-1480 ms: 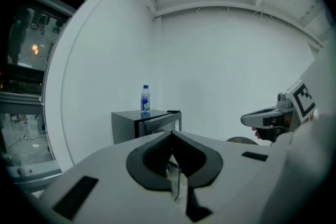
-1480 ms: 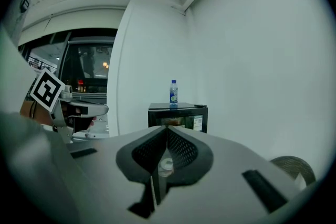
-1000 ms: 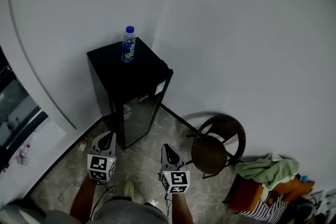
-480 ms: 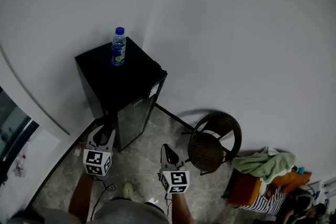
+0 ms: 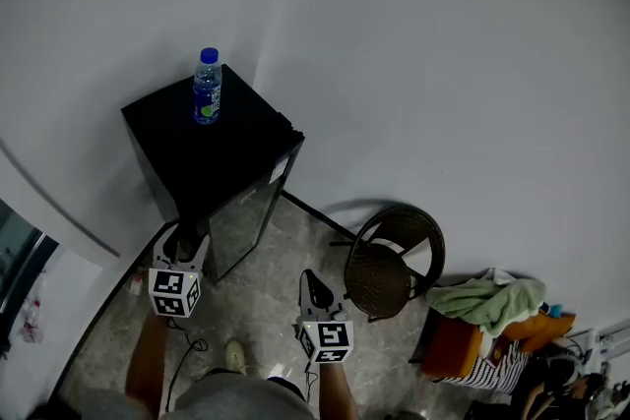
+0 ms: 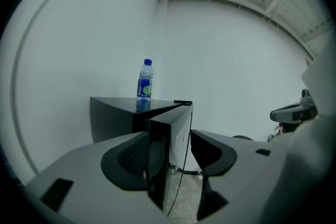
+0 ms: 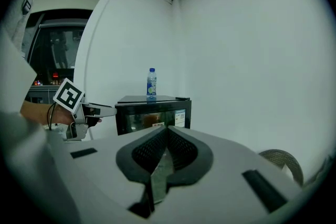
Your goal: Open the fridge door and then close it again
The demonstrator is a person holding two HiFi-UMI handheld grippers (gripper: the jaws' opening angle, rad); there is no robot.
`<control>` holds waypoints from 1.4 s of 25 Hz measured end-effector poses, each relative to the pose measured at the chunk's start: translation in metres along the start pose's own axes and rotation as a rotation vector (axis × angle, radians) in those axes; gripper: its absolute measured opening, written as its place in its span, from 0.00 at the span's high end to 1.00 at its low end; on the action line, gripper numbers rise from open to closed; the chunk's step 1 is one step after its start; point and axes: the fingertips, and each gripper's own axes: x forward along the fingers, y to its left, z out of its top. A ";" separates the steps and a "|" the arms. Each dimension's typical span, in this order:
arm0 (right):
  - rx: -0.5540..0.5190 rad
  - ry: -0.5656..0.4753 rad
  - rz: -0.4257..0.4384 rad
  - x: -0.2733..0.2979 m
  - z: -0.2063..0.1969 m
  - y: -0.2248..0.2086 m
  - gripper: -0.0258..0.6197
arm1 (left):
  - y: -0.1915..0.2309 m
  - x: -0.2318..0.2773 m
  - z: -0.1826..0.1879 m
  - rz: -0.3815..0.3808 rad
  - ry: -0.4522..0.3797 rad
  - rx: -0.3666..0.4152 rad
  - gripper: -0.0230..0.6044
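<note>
Lining up on the fridge door (image 5: pixel 246 221), apparently not yet opened, at the floor's (image 5: pixel 258 308) far-left corner.
Bracketing the door's left edge with the left gripper (image 5: pixel 187 236), just now spreading its jaws wide, not yet pressing, readying a pull; idling the right gripper (image 5: pixel 315 282), jaws together on nothing. Counting one fridge (image 5: pixel 202 152), one bottle (image 5: pixel 206 87) by its top's back edge, one chair (image 5: pixel 394 261).

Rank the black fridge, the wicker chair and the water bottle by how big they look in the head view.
1. black fridge, clearly the largest
2. wicker chair
3. water bottle, by far the smallest, standing on top of the fridge
</note>
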 end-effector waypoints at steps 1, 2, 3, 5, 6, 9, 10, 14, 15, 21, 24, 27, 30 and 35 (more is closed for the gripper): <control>0.000 0.004 -0.003 0.002 -0.001 -0.001 0.92 | 0.002 0.003 -0.002 0.001 0.008 -0.001 0.59; 0.002 0.008 -0.005 0.003 -0.001 -0.001 0.92 | 0.004 0.006 -0.004 0.002 0.014 -0.002 0.58; 0.007 0.012 -0.007 0.004 -0.002 -0.001 0.92 | 0.007 0.009 -0.005 0.004 0.019 -0.001 0.57; 0.012 0.017 -0.011 0.006 -0.002 -0.001 0.92 | 0.011 0.014 -0.007 0.008 0.027 -0.001 0.56; 0.011 0.018 -0.013 0.007 -0.003 -0.002 0.92 | 0.013 0.017 -0.007 0.007 0.030 -0.002 0.56; 0.021 0.023 -0.022 0.008 -0.004 -0.004 0.92 | 0.014 0.023 -0.008 0.006 0.037 -0.001 0.56; 0.024 0.026 -0.024 0.008 -0.005 -0.004 0.92 | 0.014 0.024 -0.008 0.007 0.036 0.000 0.56; 0.023 0.034 -0.028 0.011 -0.007 -0.006 0.92 | 0.016 0.029 -0.008 0.023 0.025 0.003 0.56; 0.023 0.035 -0.029 0.012 -0.008 -0.007 0.92 | 0.016 0.030 -0.008 0.028 0.024 0.002 0.57; 0.019 0.037 -0.026 0.013 -0.010 -0.007 0.92 | 0.016 0.030 -0.010 0.048 0.020 0.014 0.61; 0.020 0.031 -0.028 0.013 -0.009 -0.006 0.92 | 0.016 0.030 -0.010 0.055 0.018 0.015 0.62; 0.020 0.024 -0.033 0.008 -0.009 -0.008 0.92 | 0.013 0.028 -0.010 0.060 0.019 0.018 0.63; 0.013 0.022 -0.033 0.001 -0.010 -0.008 0.92 | 0.008 0.024 -0.012 0.060 0.025 0.028 0.64; 0.015 0.014 -0.053 -0.010 -0.008 -0.016 0.92 | -0.001 0.021 -0.015 0.059 0.027 0.041 0.64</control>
